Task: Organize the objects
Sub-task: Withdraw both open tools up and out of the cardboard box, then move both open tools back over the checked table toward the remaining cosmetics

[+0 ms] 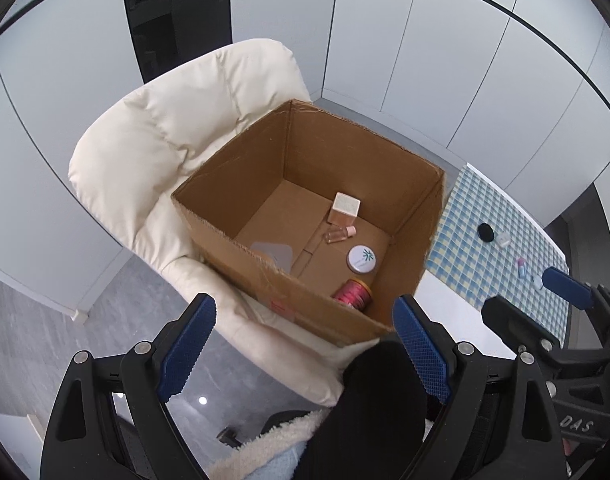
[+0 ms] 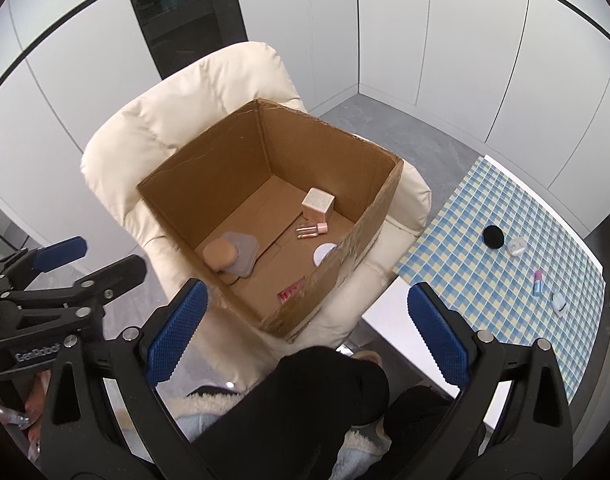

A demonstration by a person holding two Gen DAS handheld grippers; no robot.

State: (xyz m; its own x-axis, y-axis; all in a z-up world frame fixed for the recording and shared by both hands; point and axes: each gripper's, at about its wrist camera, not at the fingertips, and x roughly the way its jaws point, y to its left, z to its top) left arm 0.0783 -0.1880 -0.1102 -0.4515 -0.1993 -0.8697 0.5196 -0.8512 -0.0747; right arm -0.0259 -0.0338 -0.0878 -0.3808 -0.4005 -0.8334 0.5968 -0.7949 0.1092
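Both claws, left claw (image 1: 305, 344) and right claw (image 2: 305, 332), gape wide and empty above the cardboard box (image 2: 345, 248), so reaching for the counter (image 2: 505, 220) risks bumping its wall.

checked tablecloth (image 2: 501, 280): black puck (image 2: 493, 236), white case (image 2: 516, 246), pink tube (image 2: 538, 281).

Open brown cardboard box (image 2: 265, 184) on cream padded chair (image 2: 153, 136) | inside: square cream carton (image 2: 318, 201), small pink-capped bottle (image 2: 312, 231), beige puff (image 2: 221, 254) | blue-checked table (image 2: 505, 280): round black disc (image 2: 493, 236)
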